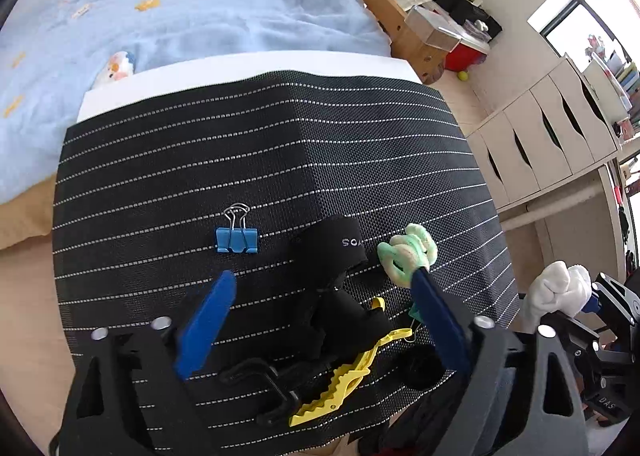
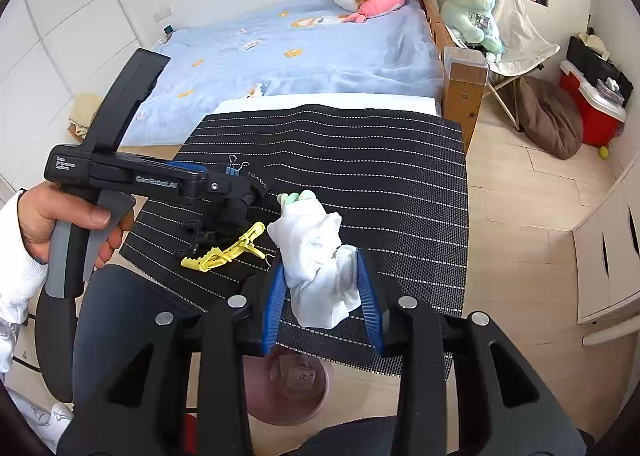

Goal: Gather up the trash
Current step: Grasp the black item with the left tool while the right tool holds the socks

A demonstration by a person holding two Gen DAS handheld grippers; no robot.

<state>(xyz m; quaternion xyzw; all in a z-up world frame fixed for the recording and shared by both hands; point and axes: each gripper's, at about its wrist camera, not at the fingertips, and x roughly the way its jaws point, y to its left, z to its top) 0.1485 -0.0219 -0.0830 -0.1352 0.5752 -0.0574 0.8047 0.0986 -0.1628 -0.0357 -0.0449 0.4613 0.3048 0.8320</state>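
Right gripper (image 2: 322, 280) pinches crumpled white tissue (image 2: 320, 260) above a woven mat (image 2: 380, 176) — left gripper (image 1: 324, 284) spread wide.

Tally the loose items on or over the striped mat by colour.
Blue: 1, binder clip
Black: 1, strap bundle
Yellow: 1, hair clip
Green: 1, crumpled wad
White: 1, tissue wad, in the right gripper
Total: 5

A blue binder clip (image 1: 237, 239) lies on the black striped mat (image 1: 360, 144) toward its left edge, a yellow hair clip (image 1: 340, 380) near its front edge. Beyond the far edge, a blue bedspread (image 2: 320, 56) carries a pink plush (image 2: 380, 0).
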